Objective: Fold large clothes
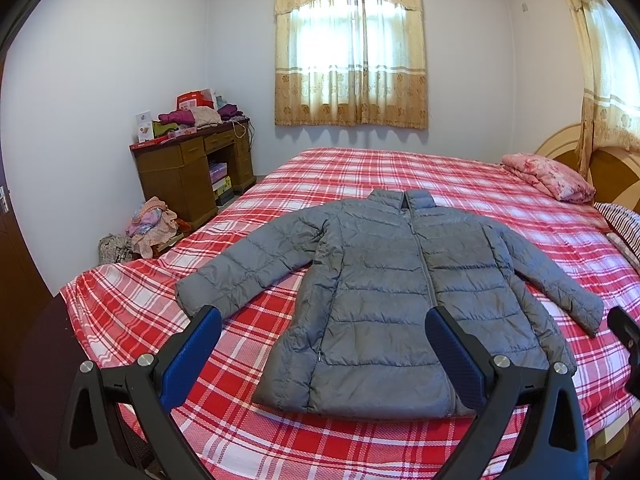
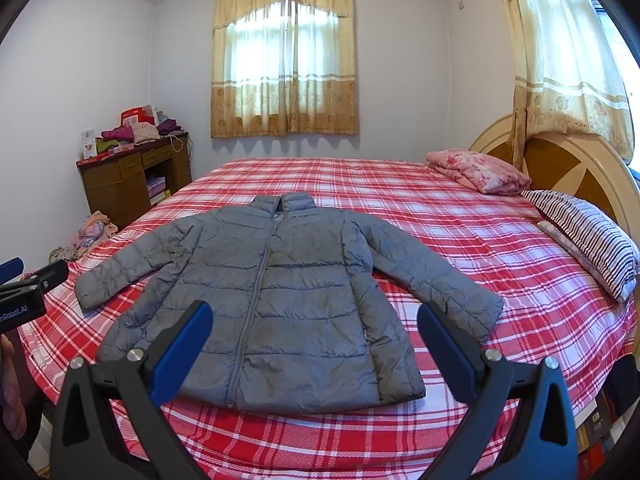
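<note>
Left hand-held gripper [image 1: 322, 336] and right hand-held gripper [image 2: 314, 334], both held above the bed's near edge with jaws spread wide, empty. Grey quilted puffer jacket [image 2: 280, 300] lies flat, sleeves spread, on the red-and-white plaid bed [image 2: 460, 216].

Jacket: I see the jacket [image 2: 276, 300] lying flat on the bed [image 2: 460, 248], collar toward the far wall, hem toward me, sleeves spread to either side.
Left gripper: my left gripper [image 1: 322, 354] is above the hem, near the bed's front edge.
Right gripper: my right gripper [image 2: 314, 350] is likewise above the hem, to the right of the left one.
Bedding: a folded quilt [image 2: 478, 174] and a pillow [image 2: 588, 236] lie at the right, by the headboard [image 2: 568, 164].
Desk: the desk [image 2: 132, 176] stands left of the bed against the wall, clothes piled on it.
Window: the window [image 2: 284, 64] is behind the bed.
</note>
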